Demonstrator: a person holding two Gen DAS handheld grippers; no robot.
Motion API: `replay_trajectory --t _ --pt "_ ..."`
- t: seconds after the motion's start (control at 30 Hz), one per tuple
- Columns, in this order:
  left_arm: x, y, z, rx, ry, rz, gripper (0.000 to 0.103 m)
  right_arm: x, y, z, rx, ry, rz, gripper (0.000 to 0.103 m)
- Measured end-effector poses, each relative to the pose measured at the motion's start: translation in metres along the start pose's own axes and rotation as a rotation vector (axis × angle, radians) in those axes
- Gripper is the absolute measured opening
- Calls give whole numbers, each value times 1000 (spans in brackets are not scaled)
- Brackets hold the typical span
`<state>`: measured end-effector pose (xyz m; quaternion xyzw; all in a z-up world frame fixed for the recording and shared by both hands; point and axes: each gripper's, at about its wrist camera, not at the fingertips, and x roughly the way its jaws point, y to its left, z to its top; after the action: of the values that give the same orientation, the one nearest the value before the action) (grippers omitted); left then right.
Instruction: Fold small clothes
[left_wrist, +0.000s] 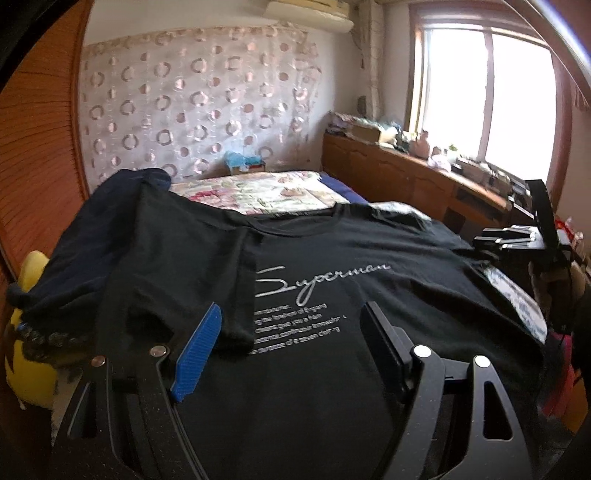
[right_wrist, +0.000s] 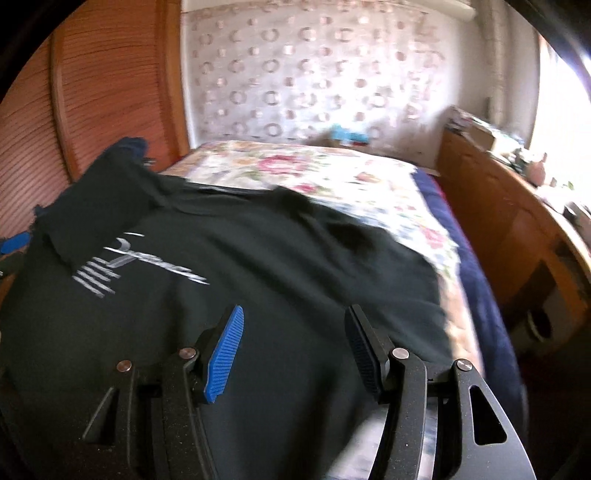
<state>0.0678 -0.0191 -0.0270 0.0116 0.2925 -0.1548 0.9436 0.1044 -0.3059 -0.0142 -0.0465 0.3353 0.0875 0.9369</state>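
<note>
A black T-shirt (left_wrist: 332, 369) with a silver "Superman" print (left_wrist: 321, 280) lies face up on the bed. One sleeve (left_wrist: 177, 266) is folded in over its chest, just left of the print. My left gripper (left_wrist: 291, 314) hovers above the shirt's lower front, open, with only the lying cloth under the gap. In the blurred right wrist view the same T-shirt (right_wrist: 258, 266) spreads under my right gripper (right_wrist: 294, 314), which is open and empty near the shirt's right side. That right gripper (left_wrist: 517, 236) also shows at the far right of the left wrist view, held by a hand.
A floral bedspread (right_wrist: 314, 173) covers the far half of the bed. A dark navy garment (left_wrist: 122, 184) is heaped at the shirt's far left, beside a yellow object (left_wrist: 33, 266). A wooden cabinet (left_wrist: 399, 173) with clutter runs under the window on the right.
</note>
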Motion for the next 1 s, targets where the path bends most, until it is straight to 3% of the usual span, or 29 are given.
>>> replay_trajectory --t 0.13,0.3,0.5,0.77,0.87,1.0 --pt "17 -9 4 18 46 -25 78 -2 -30 -14 61 30 -86 59" --pt "24 -14 4 15 71 -44 78 3 -54 -20 158 64 -121 59" --pt "28 -21 2 22 89 -49 78 11 -56 -20 276 123 -39 59" --pt "31 -24 -2 22 112 -51 78 -1 -40 -30 295 149 21 58" --pt "31 -25 -3 22 111 -51 78 -9 -36 -32 276 144 44 40" --pt "29 -24 -3 22 111 -50 78 -21 -28 -27 216 121 -8 10"
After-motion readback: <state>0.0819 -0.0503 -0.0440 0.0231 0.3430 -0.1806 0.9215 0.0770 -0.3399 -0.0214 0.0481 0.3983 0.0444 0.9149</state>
